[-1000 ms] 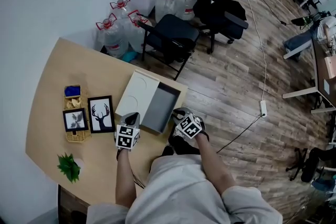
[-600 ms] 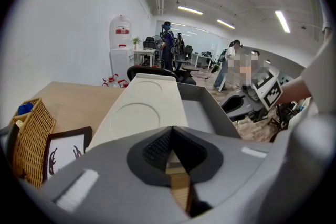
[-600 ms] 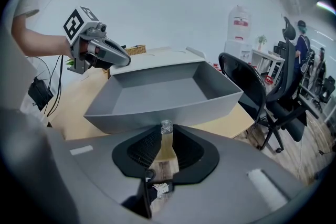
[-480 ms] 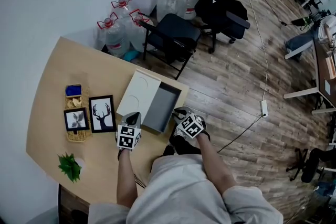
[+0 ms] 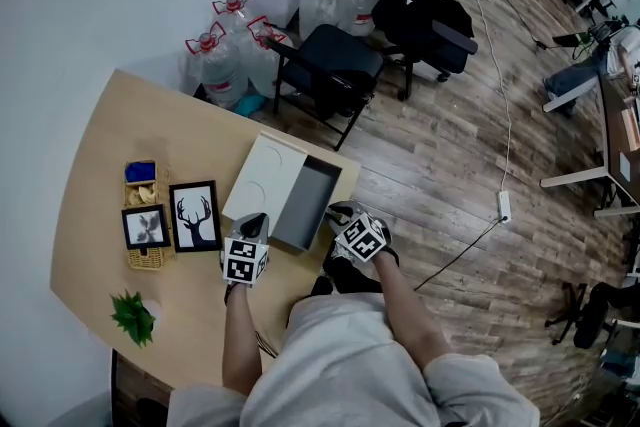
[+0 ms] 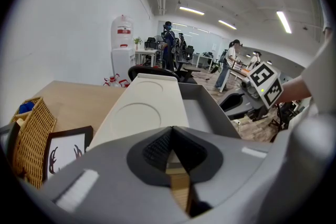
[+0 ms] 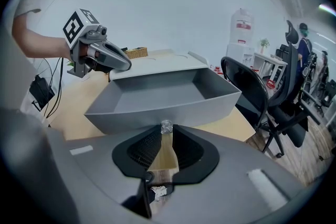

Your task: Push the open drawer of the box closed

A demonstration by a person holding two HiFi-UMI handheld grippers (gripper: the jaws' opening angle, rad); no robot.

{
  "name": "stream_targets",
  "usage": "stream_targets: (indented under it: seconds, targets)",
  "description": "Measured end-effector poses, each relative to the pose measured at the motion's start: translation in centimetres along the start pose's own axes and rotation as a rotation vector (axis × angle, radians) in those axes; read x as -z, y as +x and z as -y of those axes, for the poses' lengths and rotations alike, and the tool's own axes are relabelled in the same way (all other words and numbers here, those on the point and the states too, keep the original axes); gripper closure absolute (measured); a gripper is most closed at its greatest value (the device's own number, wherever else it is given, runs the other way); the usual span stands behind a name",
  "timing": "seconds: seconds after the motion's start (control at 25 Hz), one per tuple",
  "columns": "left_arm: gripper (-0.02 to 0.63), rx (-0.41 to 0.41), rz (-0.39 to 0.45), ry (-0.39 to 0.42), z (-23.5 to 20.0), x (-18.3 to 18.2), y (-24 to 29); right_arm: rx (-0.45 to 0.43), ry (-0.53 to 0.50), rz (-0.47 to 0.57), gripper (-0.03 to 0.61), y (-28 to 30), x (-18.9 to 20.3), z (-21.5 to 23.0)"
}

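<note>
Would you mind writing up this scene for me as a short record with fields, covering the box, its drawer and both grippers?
box: white, on the table
drawer: gray, empty, pulled far out of the box
left gripper: jaws together, empty, at the box's near end
right gripper: jaws closed on the drawer's small knob
task: drawer not yet pushed in

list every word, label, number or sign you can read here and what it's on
No text can be read in any view.
Red label on the tall white water dispenser: too small and blurred to read.
Labels on the clear plastic water jugs with red caps: too small to read.
Black-and-white marker cubes: square patterns only, no letters or digits.
Black-framed antler picture: a drawing, no words.
</note>
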State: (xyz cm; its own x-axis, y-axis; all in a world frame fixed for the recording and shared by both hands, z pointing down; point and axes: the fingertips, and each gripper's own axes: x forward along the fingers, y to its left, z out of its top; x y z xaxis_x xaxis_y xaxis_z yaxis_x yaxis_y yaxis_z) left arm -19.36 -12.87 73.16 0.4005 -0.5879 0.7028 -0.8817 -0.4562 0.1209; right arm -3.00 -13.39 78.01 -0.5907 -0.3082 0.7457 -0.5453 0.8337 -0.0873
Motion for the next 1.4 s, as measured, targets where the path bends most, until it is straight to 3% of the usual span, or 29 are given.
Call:
stream_targets:
  seconds: [1.4]
  targets:
    - [0.561, -0.006, 0.017, 0.014, 0.3, -0.2, 0.0, -0.035, -0.017, -0.021, 0.509, 1.8, -1.9, -0.5]
